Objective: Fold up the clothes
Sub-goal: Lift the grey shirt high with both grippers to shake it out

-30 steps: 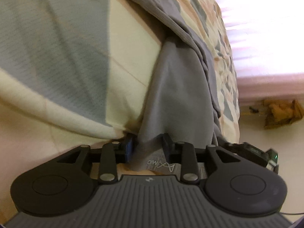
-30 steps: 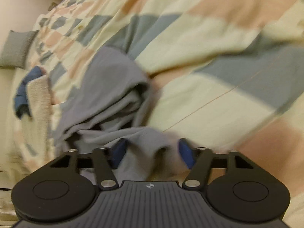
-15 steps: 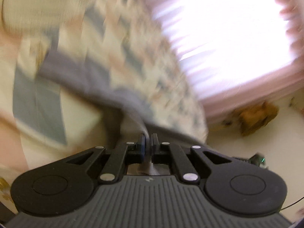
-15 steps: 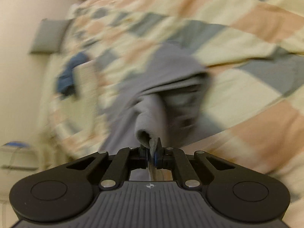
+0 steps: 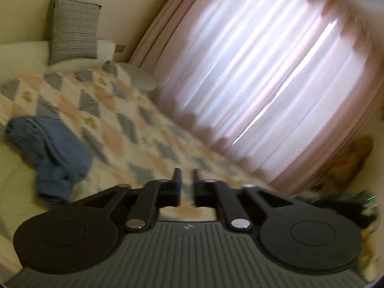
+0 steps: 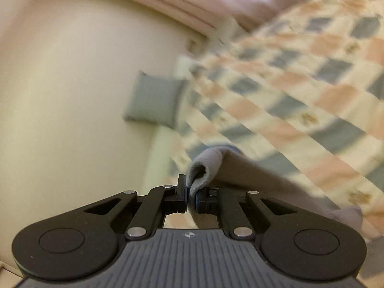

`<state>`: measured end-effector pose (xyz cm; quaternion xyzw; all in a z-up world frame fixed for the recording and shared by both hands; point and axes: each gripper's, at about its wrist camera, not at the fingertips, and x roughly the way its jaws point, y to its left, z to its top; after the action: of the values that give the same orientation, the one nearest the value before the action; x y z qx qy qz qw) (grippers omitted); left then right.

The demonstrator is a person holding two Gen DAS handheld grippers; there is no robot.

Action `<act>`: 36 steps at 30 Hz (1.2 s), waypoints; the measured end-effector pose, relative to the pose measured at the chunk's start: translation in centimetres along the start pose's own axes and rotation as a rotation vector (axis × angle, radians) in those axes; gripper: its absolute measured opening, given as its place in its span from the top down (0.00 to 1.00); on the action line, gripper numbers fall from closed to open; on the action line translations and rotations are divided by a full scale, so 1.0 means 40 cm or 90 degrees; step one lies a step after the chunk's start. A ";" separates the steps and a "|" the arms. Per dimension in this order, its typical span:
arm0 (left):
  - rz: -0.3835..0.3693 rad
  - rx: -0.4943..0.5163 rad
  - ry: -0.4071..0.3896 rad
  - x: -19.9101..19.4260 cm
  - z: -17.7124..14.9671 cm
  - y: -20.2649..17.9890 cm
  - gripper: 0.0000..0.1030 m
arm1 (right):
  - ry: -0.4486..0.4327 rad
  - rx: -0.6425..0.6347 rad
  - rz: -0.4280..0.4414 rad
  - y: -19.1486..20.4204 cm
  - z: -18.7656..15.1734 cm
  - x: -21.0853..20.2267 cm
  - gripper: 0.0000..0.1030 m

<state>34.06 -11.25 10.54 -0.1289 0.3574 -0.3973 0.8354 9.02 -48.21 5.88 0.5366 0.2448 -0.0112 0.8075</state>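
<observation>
A bed point(image 5: 124, 129) fills the room's lower area, covered by a quilt point(image 6: 300, 91) with a diamond patchwork of cream, peach and slate blue. The wall point(image 6: 72, 76) behind it is plain cream. Pleated pink curtains point(image 5: 264, 76) hang along the far side of the bed, backlit and bright. At the head of the bed, a square grey woven cushion point(image 5: 73, 30) stands upright against the wall, resting on a white pillow point(image 5: 21, 50). A crumpled blue garment point(image 5: 51, 158), soft and thick in texture, lies on the quilt to the left in the left wrist view. A brown object point(image 5: 348, 163), blurred, sits beyond the foot of the curtains.

The left hand-held gripper point(image 5: 186, 187) has its jaws slightly parted, with a narrow gap and nothing between them.

The right hand-held gripper point(image 6: 191, 198) is clamped on a fold of the grey garment point(image 6: 240, 170). This smooth knit cloth bunches into a rounded loop above the fingers and trails down to the right across the quilt.
</observation>
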 end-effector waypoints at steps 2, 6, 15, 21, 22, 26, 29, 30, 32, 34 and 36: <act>0.011 0.021 0.012 0.027 -0.094 0.000 0.73 | -0.022 -0.020 0.006 0.017 -0.010 -0.042 0.94; 0.026 0.078 0.095 0.123 -0.379 -0.013 0.71 | -0.030 0.024 0.004 -0.055 -0.059 -0.086 0.94; 0.052 0.414 0.116 0.043 -0.852 -0.311 0.26 | -0.013 0.008 -0.048 -0.066 -0.102 -0.104 0.94; 0.051 0.418 0.072 -0.022 -0.924 -0.389 0.13 | 0.040 -0.013 -0.041 -0.034 -0.165 -0.076 0.94; 0.066 0.414 0.061 -0.029 -0.925 -0.395 0.13 | 0.051 -0.022 -0.036 -0.021 -0.178 -0.073 0.94; 0.117 0.376 0.016 -0.063 -0.923 -0.406 0.13 | 0.106 -0.086 -0.018 0.052 -0.238 -0.064 0.94; 0.154 0.330 0.003 -0.093 -0.919 -0.404 0.13 | 0.152 -0.153 -0.013 0.113 -0.294 -0.059 0.94; 0.155 0.308 0.001 -0.107 -0.920 -0.400 0.13 | 0.168 -0.174 -0.012 0.130 -0.317 -0.057 0.94; 0.155 0.262 -0.001 -0.135 -0.921 -0.392 0.12 | 0.199 -0.217 -0.011 0.164 -0.364 -0.051 0.94; 0.155 0.210 -0.001 -0.171 -0.928 -0.384 0.07 | 0.231 -0.245 -0.011 0.185 -0.415 -0.042 0.94; 0.166 0.174 -0.001 -0.202 -0.940 -0.377 0.06 | 0.253 -0.259 -0.006 0.195 -0.460 -0.035 0.94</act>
<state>-4.33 -12.38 -4.67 0.0331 0.3133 -0.3306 0.8897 2.92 -29.20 7.56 0.3542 0.3981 0.1400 0.8345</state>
